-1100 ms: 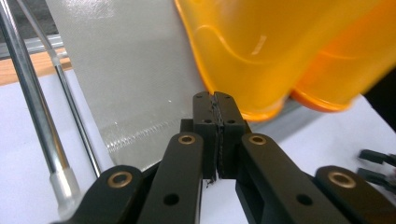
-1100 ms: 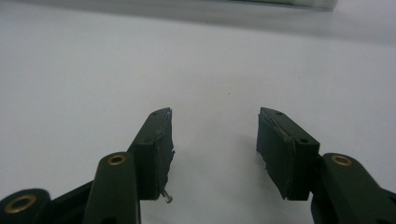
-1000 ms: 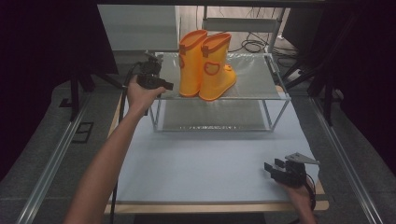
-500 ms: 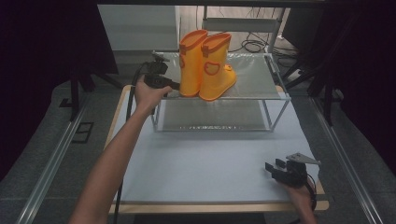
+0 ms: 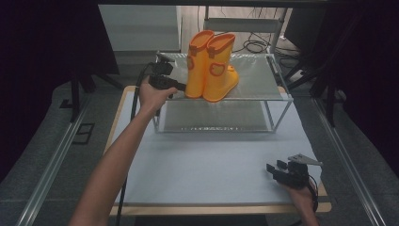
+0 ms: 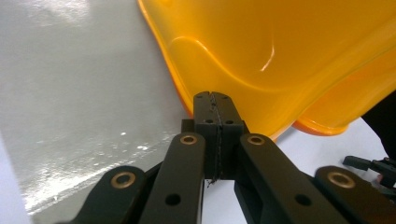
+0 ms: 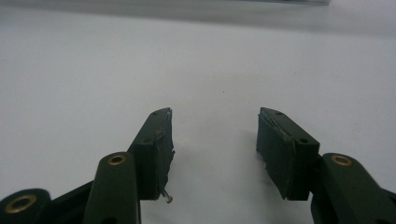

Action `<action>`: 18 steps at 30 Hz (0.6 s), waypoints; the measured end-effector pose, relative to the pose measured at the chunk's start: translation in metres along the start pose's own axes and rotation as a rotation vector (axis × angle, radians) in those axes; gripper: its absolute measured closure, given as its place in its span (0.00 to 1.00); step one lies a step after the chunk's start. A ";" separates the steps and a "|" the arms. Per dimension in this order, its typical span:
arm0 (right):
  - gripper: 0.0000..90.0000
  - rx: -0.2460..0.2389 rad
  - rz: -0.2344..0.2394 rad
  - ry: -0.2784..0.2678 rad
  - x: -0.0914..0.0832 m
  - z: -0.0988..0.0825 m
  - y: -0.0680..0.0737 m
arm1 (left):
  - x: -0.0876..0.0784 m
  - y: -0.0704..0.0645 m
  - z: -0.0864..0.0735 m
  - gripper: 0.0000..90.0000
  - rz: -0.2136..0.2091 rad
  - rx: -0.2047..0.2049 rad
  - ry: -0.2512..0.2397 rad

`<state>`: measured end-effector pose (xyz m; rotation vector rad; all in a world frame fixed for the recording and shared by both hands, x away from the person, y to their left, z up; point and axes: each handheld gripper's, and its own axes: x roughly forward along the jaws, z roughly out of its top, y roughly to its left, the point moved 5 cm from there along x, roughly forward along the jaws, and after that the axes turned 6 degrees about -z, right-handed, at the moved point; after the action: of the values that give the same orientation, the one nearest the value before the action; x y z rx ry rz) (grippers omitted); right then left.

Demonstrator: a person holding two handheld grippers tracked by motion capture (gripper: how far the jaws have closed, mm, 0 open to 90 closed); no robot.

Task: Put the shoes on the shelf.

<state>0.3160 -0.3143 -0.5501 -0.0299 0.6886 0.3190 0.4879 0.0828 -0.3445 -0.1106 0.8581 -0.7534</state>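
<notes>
As before, left gripper (image 5: 181, 88) seemingly against boot (image 5: 201, 66).

- The high view looks forward and down from above the person's side of the white-topped table (image 5: 202, 165), taking it all in.
- The left gripper view sits very close to the glossy orange rubber boots (image 6: 289, 51) on the metal-framed shelf (image 5: 263, 87), also seen from above.
- The right gripper view skims low over the table (image 7: 196, 60); its blurred far edge is probably the shelf.

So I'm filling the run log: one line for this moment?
left gripper: shut, at orange rubber boots | right gripper: open, over white tabletop
</notes>
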 end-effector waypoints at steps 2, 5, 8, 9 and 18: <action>0.50 0.000 0.001 -0.001 0.000 0.000 0.000 | 0.002 -0.006 0.001 1.00 -0.014 0.008 0.004; 0.50 0.003 0.007 -0.001 0.000 0.001 0.001 | 0.006 -0.017 0.003 1.00 -0.025 0.030 0.014; 0.50 0.003 0.009 -0.001 -0.001 0.001 0.001 | 0.007 -0.024 0.004 1.00 -0.032 0.039 0.017; 0.50 0.001 0.009 -0.003 -0.001 0.001 0.002 | 0.008 -0.027 0.005 1.00 -0.035 0.045 0.021; 0.50 -0.003 0.013 -0.003 0.000 0.002 0.003 | 0.019 -0.045 0.007 1.00 -0.079 0.050 0.023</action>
<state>0.3157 -0.3109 -0.5484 -0.0279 0.6855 0.3322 0.4764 0.0358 -0.3353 -0.0919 0.8604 -0.8508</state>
